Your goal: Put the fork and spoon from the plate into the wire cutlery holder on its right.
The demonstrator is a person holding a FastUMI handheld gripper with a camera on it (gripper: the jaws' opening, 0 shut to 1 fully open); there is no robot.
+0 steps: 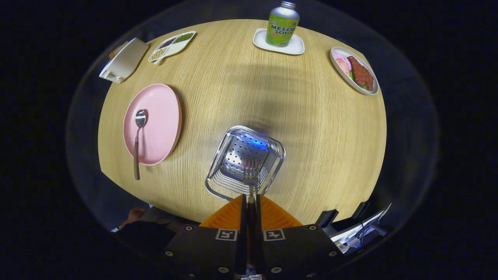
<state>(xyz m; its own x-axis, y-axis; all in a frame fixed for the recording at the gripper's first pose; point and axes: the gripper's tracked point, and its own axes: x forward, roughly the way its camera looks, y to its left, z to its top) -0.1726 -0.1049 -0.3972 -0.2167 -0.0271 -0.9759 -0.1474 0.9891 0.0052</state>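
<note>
A round wooden table [272,101] is seen from above. The gripper [251,200] is held over the near side of the table, its two fingers drawn almost together, and a fork [251,173] is pinched between them by its handle; both fingers appear to press on it. The fork is pointed tines-forward, and its head is seen over the open mouth of the wire cutlery holder [245,163], against the holder's perforated metal bottom. Whether the tines are already inside the holder or just above its rim cannot be told. The holder is placed just ahead of the fingers, a square-mouthed basket of stacked wire rings. To the left of the holder, well apart from it, a pink plate [161,116] is set on the wood. A spoon [138,140] is laid on the plate, bowl away from the gripper, with the end of its brown handle overhanging the plate's near rim. Beyond, at the far side of the table, a green soda bottle [282,25] is stood upright on a small white tray [295,46]. A dish of food [355,70] is noted at far right, a divided snack dish [171,46] at far left, and a white napkin holder [123,60] beside that. A person's hand [134,214] is seen below the near table edge.
</note>
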